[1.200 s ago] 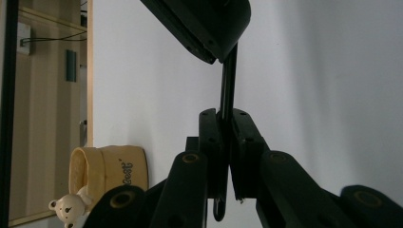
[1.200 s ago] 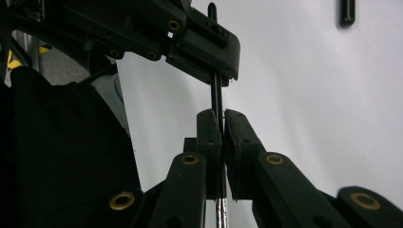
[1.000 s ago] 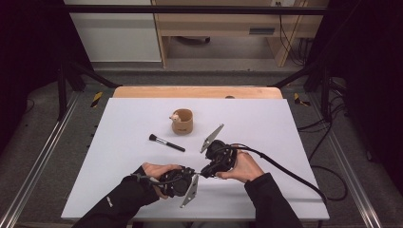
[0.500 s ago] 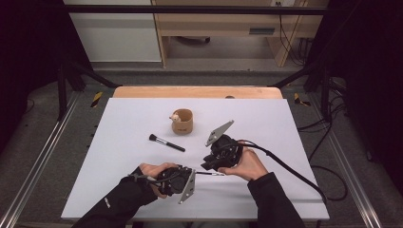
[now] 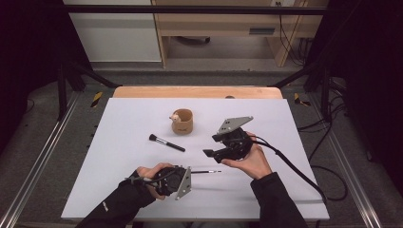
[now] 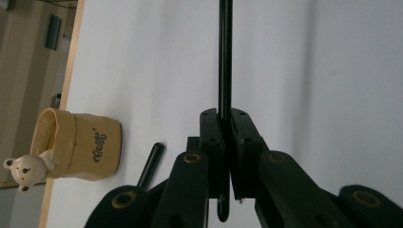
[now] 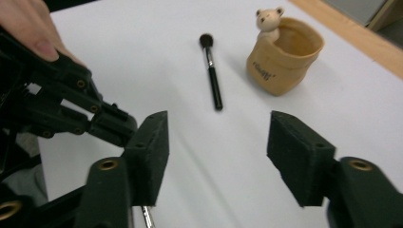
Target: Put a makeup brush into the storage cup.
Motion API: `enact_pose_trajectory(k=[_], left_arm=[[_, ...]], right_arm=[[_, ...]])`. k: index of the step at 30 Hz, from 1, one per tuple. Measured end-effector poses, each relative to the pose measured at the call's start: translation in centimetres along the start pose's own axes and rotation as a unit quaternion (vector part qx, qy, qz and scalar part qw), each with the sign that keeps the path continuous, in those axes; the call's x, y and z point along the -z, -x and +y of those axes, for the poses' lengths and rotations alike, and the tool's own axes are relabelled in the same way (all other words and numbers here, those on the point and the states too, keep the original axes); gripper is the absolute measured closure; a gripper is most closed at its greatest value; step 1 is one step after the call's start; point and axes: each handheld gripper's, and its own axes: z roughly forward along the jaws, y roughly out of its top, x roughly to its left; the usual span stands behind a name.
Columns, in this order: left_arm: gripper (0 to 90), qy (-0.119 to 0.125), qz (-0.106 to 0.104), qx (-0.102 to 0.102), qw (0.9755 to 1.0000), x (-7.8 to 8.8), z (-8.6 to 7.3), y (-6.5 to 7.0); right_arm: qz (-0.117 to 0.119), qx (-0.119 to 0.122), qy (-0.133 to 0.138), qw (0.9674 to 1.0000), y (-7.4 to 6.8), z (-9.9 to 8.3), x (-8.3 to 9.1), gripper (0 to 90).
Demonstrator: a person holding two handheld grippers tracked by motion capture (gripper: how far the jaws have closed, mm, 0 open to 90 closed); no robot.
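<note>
- The left gripper (image 5: 190, 172) lies low near the worktop's (image 5: 119, 190) near edge, its jaws closed on a thin black stick (image 5: 205, 172) (the left gripper view shows the pads pinching it, the shaft running on past them (image 6: 224, 57)).
- In the high view the stick points toward the right edge, its tip just short of the person's right hand (image 5: 249, 161).
- The right gripper (image 5: 209, 153) is held above the worktop right of centre, jaws spread wide with nothing between them; its own view (image 7: 216, 156) shows bare white surface in the gap.
- A tan pouch-shaped cup (image 5: 183, 121) with a small bear figure on its rim stands toward the far edge, near the middle.
- A makeup brush (image 5: 166, 143) lies flat just in front of the cup, bristles toward the left edge.
</note>
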Motion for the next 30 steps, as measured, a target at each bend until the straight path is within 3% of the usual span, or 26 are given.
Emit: enact_pose_trajectory(k=[12,18,19,24,30], left_arm=[[84.7,0.009,-0.002,0.076,0.9971,-0.1,-0.7,0.0],[84.7,0.012,0.001,0.119,0.9928,-0.3,-1.1,0.0],[84.7,0.018,0.001,0.132,0.9911,-0.3,-1.2,0.1],[84.7,0.021,0.001,0.154,0.9878,-0.4,-1.5,0.1],[84.7,0.025,0.005,0.189,0.9816,-0.5,-1.7,0.1]], right_arm=[[-0.029,-0.036,0.045,0.9979,0.7,-0.5,1.3,23.3],[-0.038,-0.049,0.066,0.9959,0.8,-0.9,1.7,18.1],[-0.039,-0.052,0.069,0.9955,0.8,-0.9,1.8,17.9],[-0.043,-0.058,0.083,0.9940,0.9,-1.2,2.2,15.8],[-0.042,-0.072,0.103,0.9912,0.7,-1.7,2.6,15.1]])
